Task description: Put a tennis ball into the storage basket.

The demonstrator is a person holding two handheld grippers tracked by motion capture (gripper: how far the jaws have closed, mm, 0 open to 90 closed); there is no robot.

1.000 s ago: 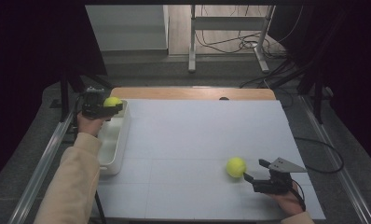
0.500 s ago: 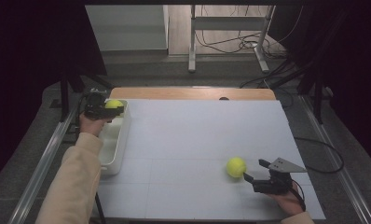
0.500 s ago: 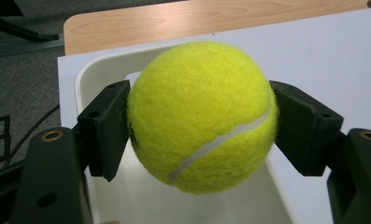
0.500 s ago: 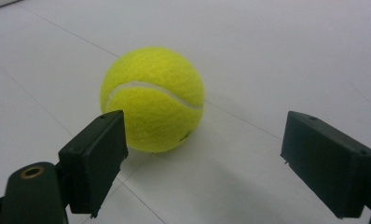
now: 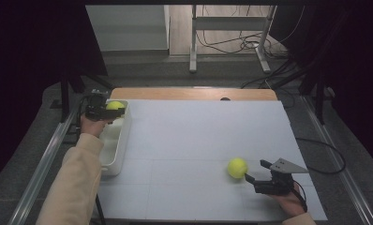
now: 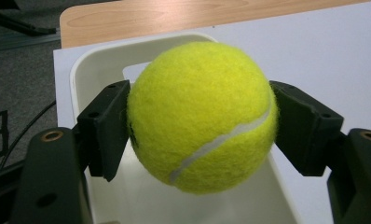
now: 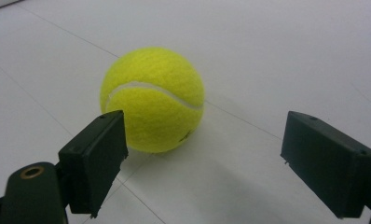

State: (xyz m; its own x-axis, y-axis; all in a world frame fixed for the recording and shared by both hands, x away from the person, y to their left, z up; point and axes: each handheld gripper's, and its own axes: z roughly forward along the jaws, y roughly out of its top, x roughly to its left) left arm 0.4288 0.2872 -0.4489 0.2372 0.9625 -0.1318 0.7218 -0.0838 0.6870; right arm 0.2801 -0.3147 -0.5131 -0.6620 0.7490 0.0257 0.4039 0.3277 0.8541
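My left gripper (image 5: 115, 111) (image 6: 202, 123) is shut on a yellow tennis ball (image 6: 201, 116) (image 5: 114, 106), its pads pressing both sides, and holds it just above the far end of a white tub (image 5: 114, 140) (image 6: 104, 60) at the table's left edge. A second yellow tennis ball (image 5: 237, 167) (image 7: 152, 99) rests on the white table top at the front right. My right gripper (image 5: 256, 171) (image 7: 204, 154) stands open a little to the right of it, jaws pointed at the ball, which lies just beyond the tips and nearer the left jaw.
A white sheet (image 5: 198, 140) covers the table, with a wooden strip (image 5: 189, 93) showing along the far edge. Metal rails (image 5: 48, 154) run along both sides. Cables and a stand's legs (image 5: 231, 42) lie on the floor beyond the table.
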